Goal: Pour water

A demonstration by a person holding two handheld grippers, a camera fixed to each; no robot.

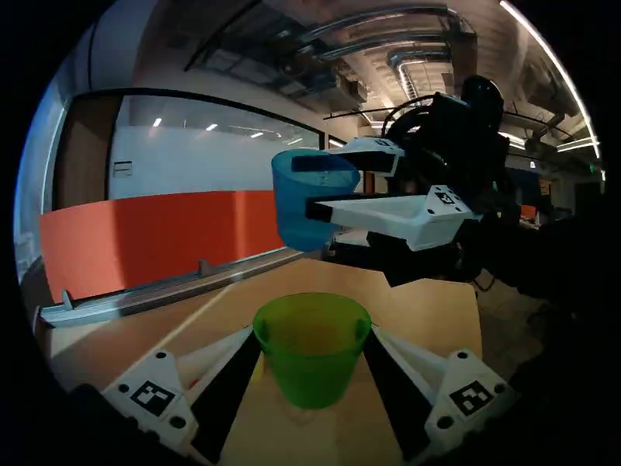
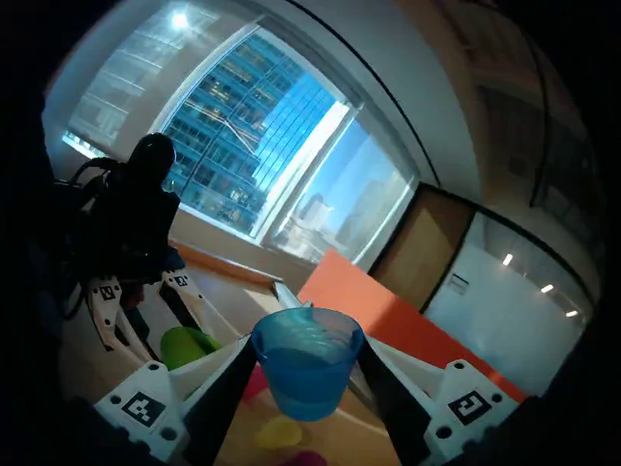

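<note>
A translucent green cup (image 1: 313, 357) stands upright between the fingers of my left gripper (image 1: 313, 338), which is shut on it just above the wooden table (image 1: 419, 311). Higher up and farther off hangs a blue cup (image 1: 310, 198), with my right gripper (image 1: 334, 182) coming in from the right and shut on it. In the right gripper view the blue cup (image 2: 307, 369) holds water, and my right gripper (image 2: 307, 346) clamps its sides. Below and to the left there is the green cup (image 2: 186, 346) in the left gripper (image 2: 155, 326).
An orange wall panel (image 1: 155, 233) and a glass partition run behind the table on the left. A dark sleeve (image 1: 543, 256) holds the right gripper. Yellow (image 2: 279, 431) and pink (image 2: 256, 382) items lie on the table under the blue cup. Large windows (image 2: 256, 155) face outside.
</note>
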